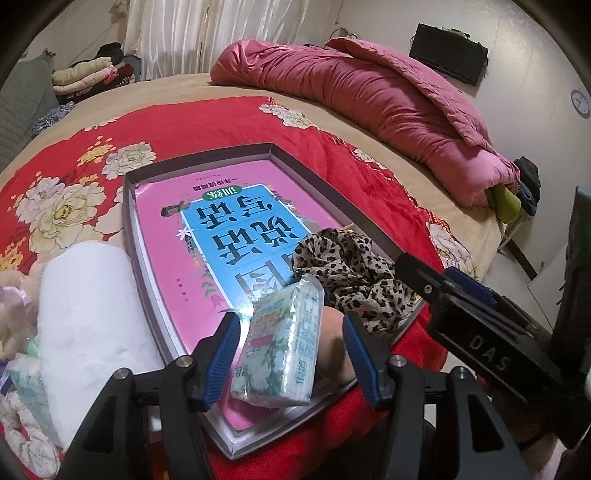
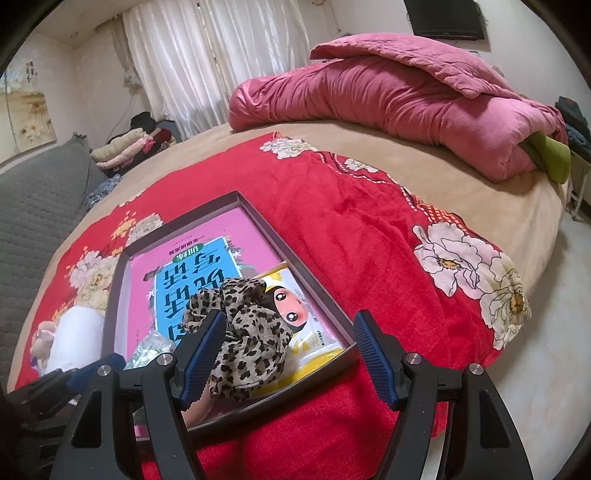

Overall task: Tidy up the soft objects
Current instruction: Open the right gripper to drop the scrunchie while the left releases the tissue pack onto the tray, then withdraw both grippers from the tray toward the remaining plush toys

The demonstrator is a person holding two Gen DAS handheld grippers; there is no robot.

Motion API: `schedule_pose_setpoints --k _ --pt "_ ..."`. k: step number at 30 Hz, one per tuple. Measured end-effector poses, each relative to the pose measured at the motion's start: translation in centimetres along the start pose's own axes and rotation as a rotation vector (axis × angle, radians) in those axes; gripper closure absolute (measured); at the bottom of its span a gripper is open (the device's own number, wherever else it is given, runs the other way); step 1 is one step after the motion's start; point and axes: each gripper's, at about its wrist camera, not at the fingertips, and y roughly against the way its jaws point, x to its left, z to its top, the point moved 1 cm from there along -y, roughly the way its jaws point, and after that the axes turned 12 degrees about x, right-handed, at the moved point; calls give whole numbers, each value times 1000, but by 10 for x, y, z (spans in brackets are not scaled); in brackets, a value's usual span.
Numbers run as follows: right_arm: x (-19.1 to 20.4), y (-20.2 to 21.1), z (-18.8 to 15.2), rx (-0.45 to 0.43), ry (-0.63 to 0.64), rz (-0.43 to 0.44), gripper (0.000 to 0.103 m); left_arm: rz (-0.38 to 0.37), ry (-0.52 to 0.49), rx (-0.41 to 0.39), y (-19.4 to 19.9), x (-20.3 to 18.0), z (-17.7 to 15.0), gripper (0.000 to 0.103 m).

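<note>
Tissue pack [image 1: 280, 339] stands on end in the tray [image 1: 127, 206], between the half-open left hand-held gripper [image 1: 291, 354] pads, unpressed; scarf [image 2: 240, 336] beside the wide-open, empty right hand-held gripper [image 2: 286, 358].

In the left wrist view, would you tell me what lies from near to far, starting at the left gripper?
Left gripper → tissue pack between its fingers → pink book in the shallow box → red floral blanket → rolled pink quilt → white curtain.
</note>
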Motion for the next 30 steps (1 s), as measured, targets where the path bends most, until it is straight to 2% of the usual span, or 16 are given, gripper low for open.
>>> schedule_pose_setpoints --k 10,14,18,30 --pt "7 0 -1 -1 36 -13 29 9 20 -35 27 3 -9 44" --pt "12 0 -1 -1 56 -20 29 45 3 -45 35 3 -16 43" --pt "13 1 -2 -6 63 -23 29 37 19 -46 40 7 -21 43" --pt "37 19 -9 -90 165 -66 28 39 47 -54 55 20 -35 43"
